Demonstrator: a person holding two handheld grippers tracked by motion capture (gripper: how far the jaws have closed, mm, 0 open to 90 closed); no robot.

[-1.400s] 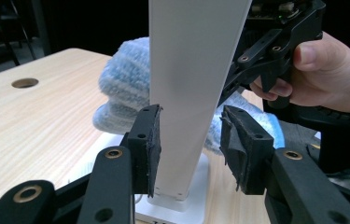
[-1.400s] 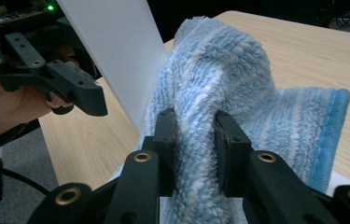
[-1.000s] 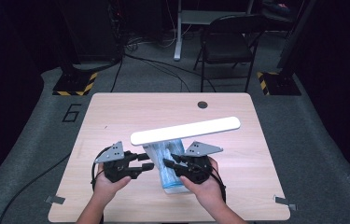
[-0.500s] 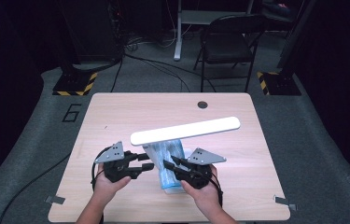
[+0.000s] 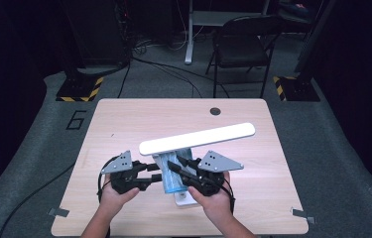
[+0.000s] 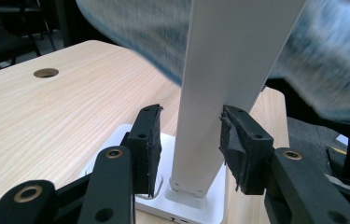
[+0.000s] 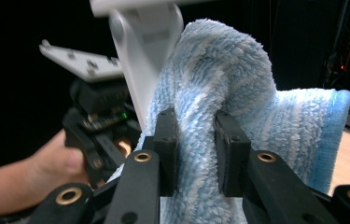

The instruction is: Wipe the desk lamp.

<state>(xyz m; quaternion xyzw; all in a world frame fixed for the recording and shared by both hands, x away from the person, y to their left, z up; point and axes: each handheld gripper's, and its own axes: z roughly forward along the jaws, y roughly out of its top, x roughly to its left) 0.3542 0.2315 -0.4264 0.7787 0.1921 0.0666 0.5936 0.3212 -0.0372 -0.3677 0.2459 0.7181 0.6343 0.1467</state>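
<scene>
A white desk lamp stands near the table's front: its long bar head (image 5: 197, 139), its flat post (image 6: 219, 84) and its base (image 6: 182, 205). My left gripper (image 6: 191, 140) is shut on the post just above the base, and it is at the lamp's left (image 5: 156, 173). My right gripper (image 7: 196, 140) is shut on a bunched blue-and-white towel (image 7: 219, 60). It holds the towel against the post under the head (image 5: 173, 173). The towel drapes blurred across the top of the left gripper view (image 6: 331, 60). The person's left hand (image 7: 46, 163) is behind the post.
The light wooden table (image 5: 124, 124) has a round cable hole (image 5: 215, 111) at its far edge. A black folding chair (image 5: 243, 44) and floor stands with yellow-black striped bases (image 5: 79, 89) are beyond it. Cables trail on the grey floor.
My right gripper dipped toward the table's front edge with the towel, then rose back along the post. The left gripper and the lamp kept still.
</scene>
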